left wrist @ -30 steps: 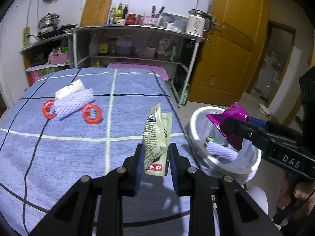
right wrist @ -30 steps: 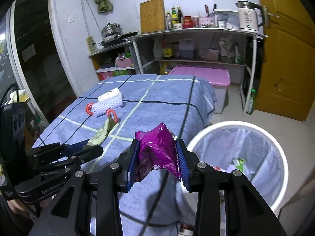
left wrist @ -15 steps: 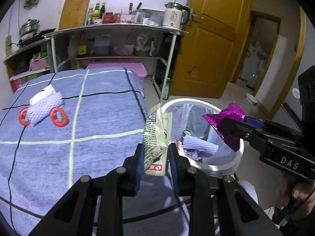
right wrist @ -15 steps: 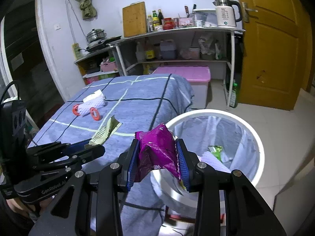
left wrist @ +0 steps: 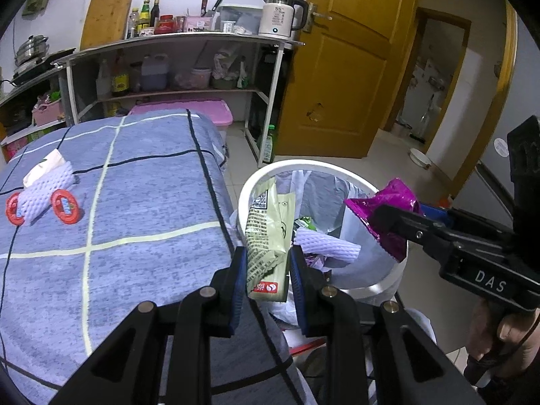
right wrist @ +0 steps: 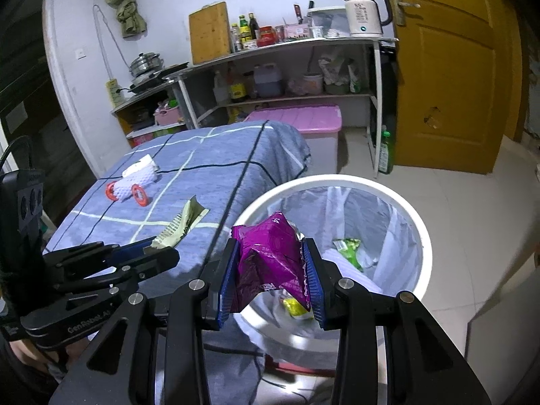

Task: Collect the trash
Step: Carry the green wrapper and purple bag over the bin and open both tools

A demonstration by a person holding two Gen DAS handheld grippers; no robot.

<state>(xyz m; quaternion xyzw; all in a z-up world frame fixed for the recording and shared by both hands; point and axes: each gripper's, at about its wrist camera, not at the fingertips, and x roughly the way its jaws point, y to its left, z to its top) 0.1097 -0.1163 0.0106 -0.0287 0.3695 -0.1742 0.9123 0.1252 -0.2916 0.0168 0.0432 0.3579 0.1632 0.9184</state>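
A kitchen shelf stands beyond a blue checked table (left wrist: 141, 202); the left gripper (left wrist: 266, 270) clamps a crinkled pale-green wrapper (left wrist: 270, 233) by the near rim of the white bin (left wrist: 398, 270). From the right wrist, the right gripper (right wrist: 270, 270) grips a crumpled shiny purple packet (right wrist: 266, 263) above the bin's near left rim.

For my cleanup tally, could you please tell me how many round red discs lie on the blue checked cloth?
2: one red disc at the left end of the white foam sleeve, the other at its right end. Others may be hidden.

White walls; pale tiled floor (right wrist: 449, 202) at 3 o'clock; yellow wooden door (right wrist: 449, 77) at 1 o'clock; cluttered metal shelving (right wrist: 287, 67) at 12 o'clock.
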